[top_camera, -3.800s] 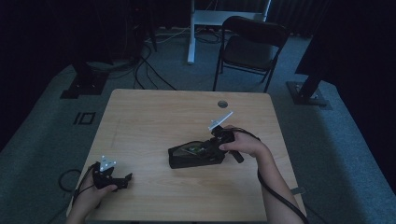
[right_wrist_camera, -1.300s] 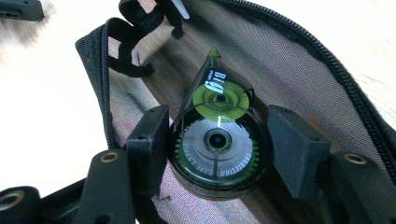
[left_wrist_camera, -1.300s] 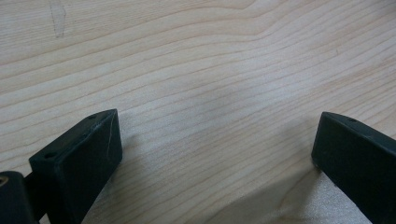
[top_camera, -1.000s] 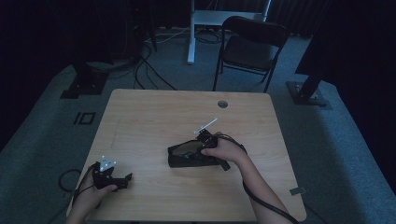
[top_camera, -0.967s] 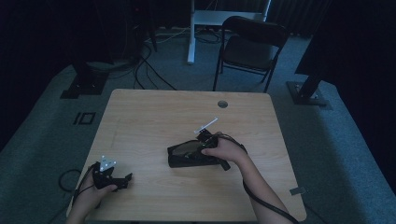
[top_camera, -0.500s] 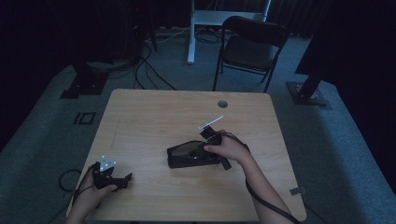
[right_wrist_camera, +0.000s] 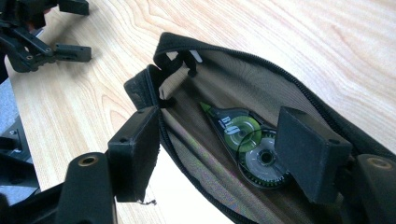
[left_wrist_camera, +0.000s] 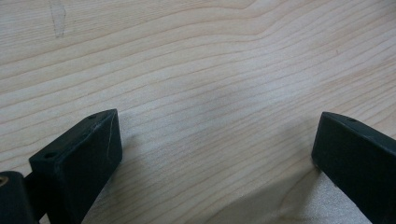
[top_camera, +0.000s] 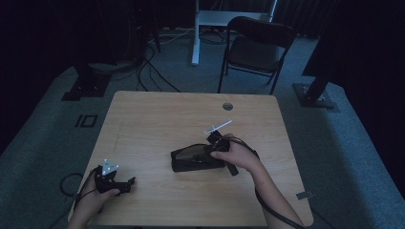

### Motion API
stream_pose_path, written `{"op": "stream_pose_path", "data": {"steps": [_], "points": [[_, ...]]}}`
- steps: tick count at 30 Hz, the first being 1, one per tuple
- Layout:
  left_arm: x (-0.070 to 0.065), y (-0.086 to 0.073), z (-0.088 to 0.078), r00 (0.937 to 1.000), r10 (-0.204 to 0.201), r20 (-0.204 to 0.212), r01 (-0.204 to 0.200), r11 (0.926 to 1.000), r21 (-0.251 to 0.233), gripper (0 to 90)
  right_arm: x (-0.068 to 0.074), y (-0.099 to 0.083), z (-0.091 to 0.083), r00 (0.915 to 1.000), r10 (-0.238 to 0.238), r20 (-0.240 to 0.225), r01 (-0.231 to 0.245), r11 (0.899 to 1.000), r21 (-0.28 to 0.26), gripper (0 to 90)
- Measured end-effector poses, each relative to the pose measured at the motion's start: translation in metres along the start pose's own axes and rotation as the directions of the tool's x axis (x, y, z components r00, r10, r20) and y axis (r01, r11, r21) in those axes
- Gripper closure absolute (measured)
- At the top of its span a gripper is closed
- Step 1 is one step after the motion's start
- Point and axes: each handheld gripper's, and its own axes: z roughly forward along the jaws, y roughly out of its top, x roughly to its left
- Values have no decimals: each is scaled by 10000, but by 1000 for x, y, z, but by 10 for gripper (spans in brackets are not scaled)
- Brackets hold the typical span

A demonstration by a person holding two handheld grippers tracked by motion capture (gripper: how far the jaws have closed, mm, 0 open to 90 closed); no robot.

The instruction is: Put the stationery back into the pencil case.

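The right gripper (right_wrist_camera: 224, 154), jaws spread, straddles the open black pouch (right_wrist_camera: 299, 116); the correction tape dispenser (right_wrist_camera: 247, 144) lies inside, just ahead between them. Light, hard, probably slippery plastic: best pinched across its 2 flat faces. Left gripper (left_wrist_camera: 215, 154) rests spread on the table (left_wrist_camera: 196, 60).

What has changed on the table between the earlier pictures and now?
The right gripper has come down from above the far right end of the black pouch and moved slightly left. It is now open at the pouch's mouth, with the correction tape lying inside between its fingers. Nothing visibly was taken or let go. The pouch, the left gripper and the table stayed as they were.
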Motion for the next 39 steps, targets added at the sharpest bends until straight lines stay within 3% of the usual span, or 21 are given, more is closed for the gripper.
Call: {"op": "stream_pose_path", "data": {"steps": [8, 12, 16, 20, 30, 39], "points": [[0, 0, 0, 10000, 10, 2, -10, 10000, 9, 21, 8, -7, -13, 9988, -474, 113, 480, 9965, -679, 276], [0, 0, 0, 10000, 12, -8, -12, 10000, -3, 21, 15, -14, -22, 9949, -933, 393, 970, 9897, -1055, 261], [0, 0, 0, 10000, 12, -7, -12, 10000, -4, 21, 17, -22, -28, 9894, -1305, 639, 1374, 9833, -1193, 260], [0, 0, 0, 10000, 13, -8, -13, 10000, -2, 21, 19, -30, -34, 9771, -1868, 1022, 2003, 9694, -1422, 243], [0, 0, 0, 10000, -4, 0, 4, 10000, -2, 21, 19, -57, -50, 9697, -1988, 1416, 2228, 9581, -1803, 241], [0, 0, 0, 10000, -1, 2, 1, 10000, 1, 21, 11, -83, -70, 9662, -1640, 1988, 2083, 9512, -2278, 226]]}}
